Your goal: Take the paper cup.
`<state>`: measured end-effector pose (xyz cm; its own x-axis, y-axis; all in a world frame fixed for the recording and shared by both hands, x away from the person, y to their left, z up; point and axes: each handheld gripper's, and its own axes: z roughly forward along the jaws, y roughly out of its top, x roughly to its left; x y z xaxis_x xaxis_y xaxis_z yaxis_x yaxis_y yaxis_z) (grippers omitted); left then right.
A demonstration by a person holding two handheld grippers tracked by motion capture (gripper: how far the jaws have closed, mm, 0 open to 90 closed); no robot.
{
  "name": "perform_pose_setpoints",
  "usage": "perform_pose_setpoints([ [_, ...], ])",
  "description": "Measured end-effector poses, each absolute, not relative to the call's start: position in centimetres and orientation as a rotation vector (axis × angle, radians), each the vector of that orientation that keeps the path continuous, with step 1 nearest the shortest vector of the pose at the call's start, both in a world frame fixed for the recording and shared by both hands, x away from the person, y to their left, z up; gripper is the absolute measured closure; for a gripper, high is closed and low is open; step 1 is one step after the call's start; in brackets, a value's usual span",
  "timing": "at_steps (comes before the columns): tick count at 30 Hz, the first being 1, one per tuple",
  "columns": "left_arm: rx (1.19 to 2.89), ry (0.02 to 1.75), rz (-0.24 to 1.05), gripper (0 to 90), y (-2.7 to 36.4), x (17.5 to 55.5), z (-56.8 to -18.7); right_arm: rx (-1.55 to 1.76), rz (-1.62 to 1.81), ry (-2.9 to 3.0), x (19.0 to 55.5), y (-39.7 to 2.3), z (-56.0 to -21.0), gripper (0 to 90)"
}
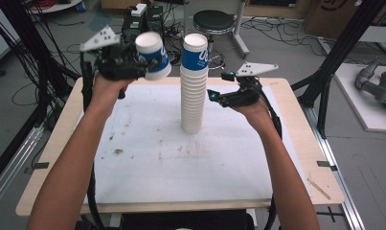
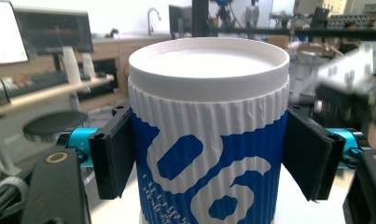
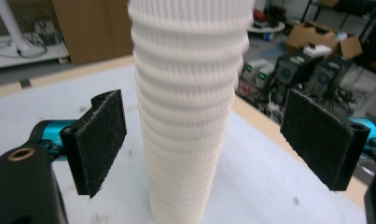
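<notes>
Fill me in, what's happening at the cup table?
A person works two handheld grippers at a table. The left gripper holds one blue-and-white paper cup up, left of the tall cup stack on the white mat. The right gripper is open at the stack's side, jaws clear of it.

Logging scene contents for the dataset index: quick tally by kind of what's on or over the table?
Cup stack standing on the table: 1 (cups in it too tightly nested to count)
Single cup held off the table in the left gripper: 1
Grippers, counting the right gripper, open beside the stack: 2
Total: 4
</notes>
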<state>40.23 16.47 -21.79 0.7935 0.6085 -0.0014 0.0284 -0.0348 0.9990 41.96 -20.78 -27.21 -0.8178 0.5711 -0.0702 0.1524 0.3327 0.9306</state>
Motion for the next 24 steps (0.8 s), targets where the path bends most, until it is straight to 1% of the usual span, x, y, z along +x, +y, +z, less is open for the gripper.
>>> perform_pose_setpoints([
  [5,1.594,0.545,0.452,25.9,17.6,39.0,-26.7,0.689,1.414,2.232,40.0,-23.8,-28.7,14.6],
  [9,1.613,0.549,0.438,25.8,17.8,38.2,-28.7,0.747,1.39,2.224,37.8,-26.6,-30.4,14.6],
  [10,1.612,0.552,0.432,25.8,17.8,37.9,-29.1,0.747,1.39,2.224,37.8,-26.6,-30.4,14.6],
  [11,1.614,0.551,0.433,25.8,17.7,37.6,-29.6,0.759,1.362,2.223,36.8,-27.6,-31.5,14.6],
  [12,1.619,0.551,0.43,25.8,17.6,37.4,-30.1,0.759,1.362,2.223,36.8,-27.6,-31.5,14.6],
  [15,1.625,0.541,0.423,25.8,17.3,36.5,-31.4,0.801,1.318,2.233,35.2,-29.2,-33.6,14.5],
  [18,1.624,0.545,0.409,25.7,16.9,35.7,-33.0,0.83,1.332,2.226,34.6,-29.9,-34.6,14.6],
  [20,1.629,0.549,0.414,25.6,16.7,35.2,-33.9,0.862,1.368,2.209,33.8,-30.5,-36.1,14.5],
  [24,1.645,0.555,0.387,25.6,16.3,34.6,-35.9,0.878,1.391,2.202,33.4,-30.4,-37.3,14.5],
])
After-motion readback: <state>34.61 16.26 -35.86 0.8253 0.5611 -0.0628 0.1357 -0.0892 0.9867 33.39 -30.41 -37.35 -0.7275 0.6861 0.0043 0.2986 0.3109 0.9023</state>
